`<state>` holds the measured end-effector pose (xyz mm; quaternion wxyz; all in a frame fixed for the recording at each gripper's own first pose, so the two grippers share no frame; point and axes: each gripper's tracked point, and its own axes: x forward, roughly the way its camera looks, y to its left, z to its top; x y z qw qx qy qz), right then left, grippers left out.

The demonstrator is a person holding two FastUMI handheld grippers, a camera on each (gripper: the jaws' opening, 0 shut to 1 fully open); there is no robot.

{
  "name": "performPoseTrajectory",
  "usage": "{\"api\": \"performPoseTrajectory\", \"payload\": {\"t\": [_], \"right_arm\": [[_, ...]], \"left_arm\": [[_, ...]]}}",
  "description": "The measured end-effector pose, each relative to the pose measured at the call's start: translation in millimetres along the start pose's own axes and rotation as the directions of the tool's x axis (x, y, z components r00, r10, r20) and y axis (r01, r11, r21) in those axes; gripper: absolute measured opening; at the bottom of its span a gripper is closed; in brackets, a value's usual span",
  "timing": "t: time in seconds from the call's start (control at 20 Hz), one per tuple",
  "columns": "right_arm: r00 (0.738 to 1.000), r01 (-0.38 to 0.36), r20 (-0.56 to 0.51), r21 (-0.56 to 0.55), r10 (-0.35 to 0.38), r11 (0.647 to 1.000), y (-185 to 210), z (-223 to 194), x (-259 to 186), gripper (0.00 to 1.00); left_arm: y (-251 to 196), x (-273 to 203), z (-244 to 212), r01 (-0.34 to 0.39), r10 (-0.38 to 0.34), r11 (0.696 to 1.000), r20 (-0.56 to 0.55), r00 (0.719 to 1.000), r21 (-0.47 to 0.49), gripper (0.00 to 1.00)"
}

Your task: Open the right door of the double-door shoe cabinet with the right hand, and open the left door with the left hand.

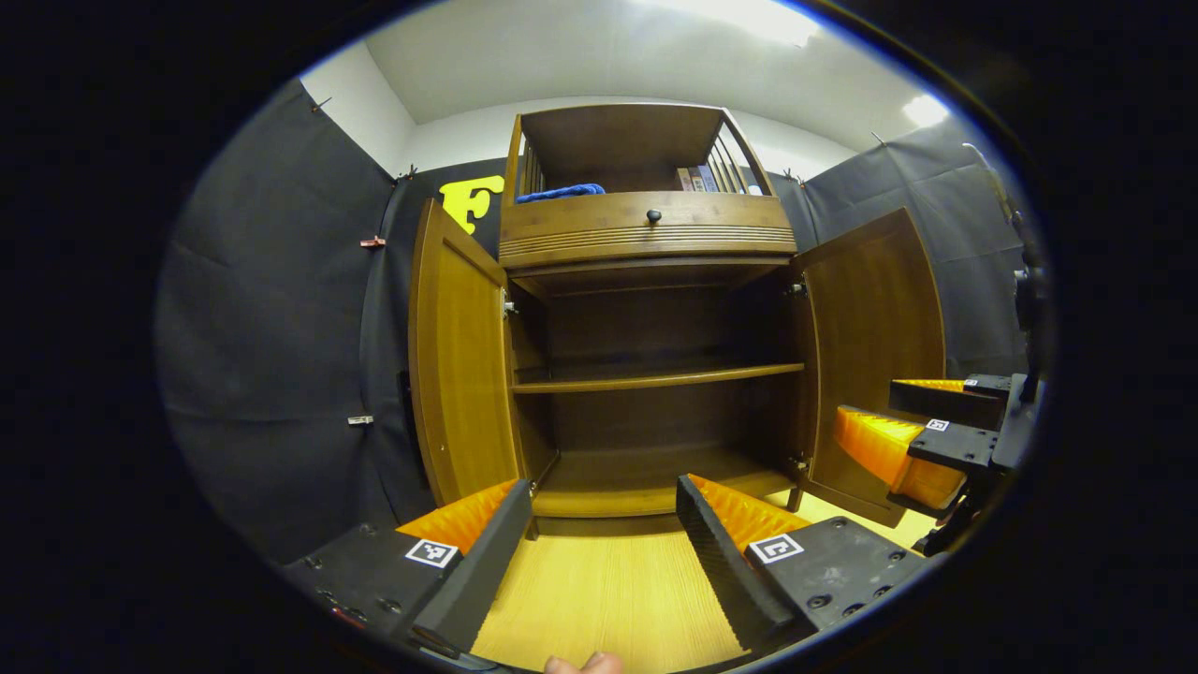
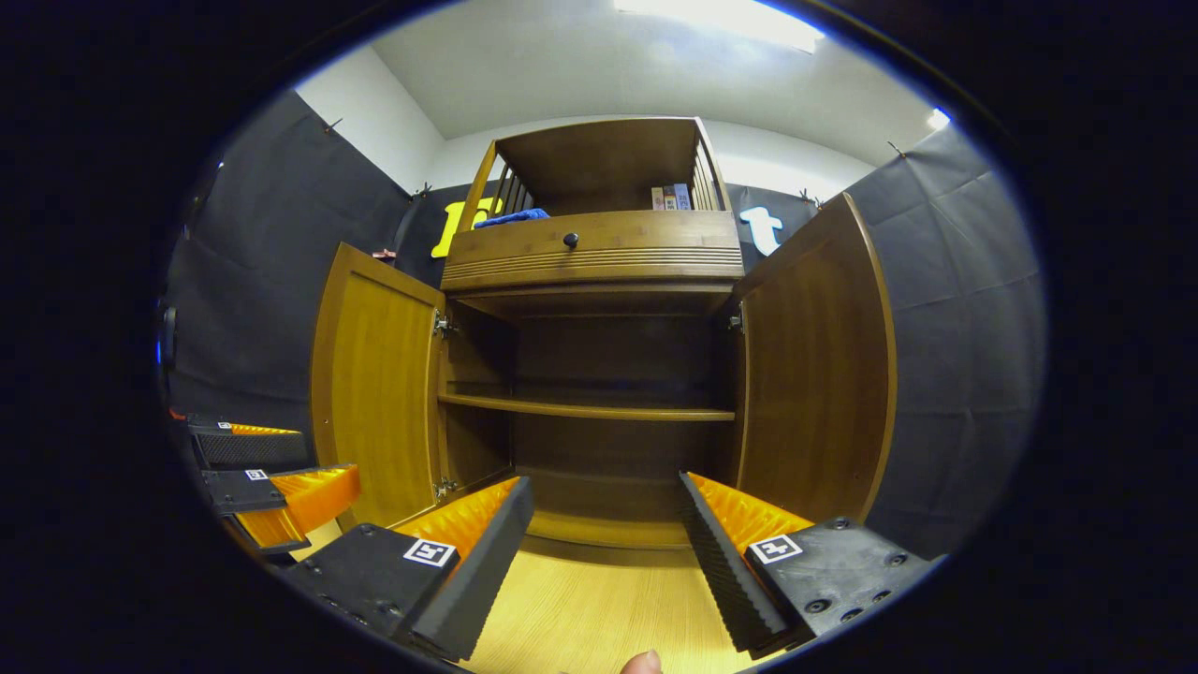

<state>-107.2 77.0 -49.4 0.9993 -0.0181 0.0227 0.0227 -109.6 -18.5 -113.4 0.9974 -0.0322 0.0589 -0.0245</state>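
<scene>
The cabinet (image 1: 646, 309) stands ahead on the floor (image 1: 608, 590) with its left door (image 1: 463, 374) and right door (image 1: 875, 365) both swung wide (bare shelf (image 1: 655, 379) inside). The left gripper (image 1: 604, 552) and right gripper (image 2: 606, 552) hang before it, fingers apart, holding nothing.

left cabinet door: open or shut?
Open. The left door is swung out from the shoe cabinet, baring the shelf inside.
</scene>
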Motion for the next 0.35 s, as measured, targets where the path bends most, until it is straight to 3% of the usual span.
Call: {"api": "performPoseTrajectory", "payload": {"t": [0.05,0.35], "right_arm": [[1.0,0.0,0.001,0.0,0.0,1.0,-0.9,0.3,-0.2,0.98],[1.0,0.003,0.001,0.001,-0.003,1.0,-2.9,-0.3,-1.7,0.98]], "left_arm": [[-0.7,-0.3,0.4,0.001,-0.001,1.0,0.001,1.0,0.0,0.97],[-1.5,-0.7,0.7,0.0,0.0,1.0,0.001,1.0,-0.001,1.0]]}}
